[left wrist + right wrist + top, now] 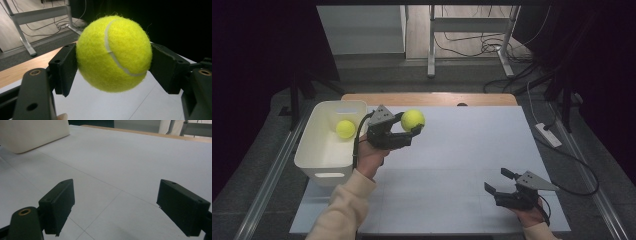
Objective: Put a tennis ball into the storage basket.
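Fuzzy round tennis ball (113, 53), left gripper (113, 65) clamping

White table top (452, 150), white bin (312, 150) at its left edge

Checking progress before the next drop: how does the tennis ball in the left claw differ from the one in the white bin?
The held tennis ball is clamped between the left claw's jaws, up off the table; the binned tennis ball lies loose in the white bin. The held one is beside the bin, not over it. Both are yellow-green and look alike.
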Demonstrator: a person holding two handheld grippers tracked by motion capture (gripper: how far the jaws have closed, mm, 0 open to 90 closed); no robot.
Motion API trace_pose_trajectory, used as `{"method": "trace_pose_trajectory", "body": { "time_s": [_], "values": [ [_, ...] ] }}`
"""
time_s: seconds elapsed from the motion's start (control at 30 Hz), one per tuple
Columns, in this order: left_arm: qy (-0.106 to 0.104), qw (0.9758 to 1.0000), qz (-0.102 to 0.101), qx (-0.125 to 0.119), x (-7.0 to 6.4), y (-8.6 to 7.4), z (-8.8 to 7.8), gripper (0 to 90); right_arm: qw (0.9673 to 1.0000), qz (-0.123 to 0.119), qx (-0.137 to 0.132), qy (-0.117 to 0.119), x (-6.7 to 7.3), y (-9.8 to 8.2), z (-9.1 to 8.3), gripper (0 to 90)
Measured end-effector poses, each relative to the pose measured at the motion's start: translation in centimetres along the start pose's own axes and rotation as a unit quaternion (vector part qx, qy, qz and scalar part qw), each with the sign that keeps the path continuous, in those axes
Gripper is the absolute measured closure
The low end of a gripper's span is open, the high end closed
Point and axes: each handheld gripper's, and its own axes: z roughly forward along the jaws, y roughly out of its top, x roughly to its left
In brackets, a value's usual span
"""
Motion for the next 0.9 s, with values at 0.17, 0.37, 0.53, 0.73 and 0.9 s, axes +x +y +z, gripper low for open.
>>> {"method": "trace_pose_trajectory", "body": {
  "time_s": [0.17, 0.37, 0.53, 0.73, 0.9],
  "values": [
    [0.005, 1.0, -0.002, -0.002, 0.3, 0.1, -0.5, 27.1, 1.0, 0.001, 0.0, 0.0, 0.0, 0.0, 0.0, 14.6],
    [0.011, 0.9999, -0.003, -0.004, 0.7, 0.2, -1.1, 27.1, 1.0, 0.001, -0.001, 0.0, 0.0, 0.0, 0.0, 14.6],
    [0.017, 0.9998, -0.004, -0.005, 1.0, 0.2, -1.6, 27.1, 1.0, 0.001, -0.002, -0.001, 0.0, 0.0, -0.1, 14.6],
    [0.023, 0.9997, -0.006, -0.008, 1.3, 0.3, -2.3, 27.1, 1.0, 0.002, -0.002, -0.001, 0.0, 0.0, 0.0, 14.5],
    [0.03, 0.9995, -0.006, -0.01, 1.7, 0.4, -2.9, 27.1, 1.0, 0.001, -0.002, -0.001, 0.0, 0.0, 0.0, 14.5]
  ]
}}
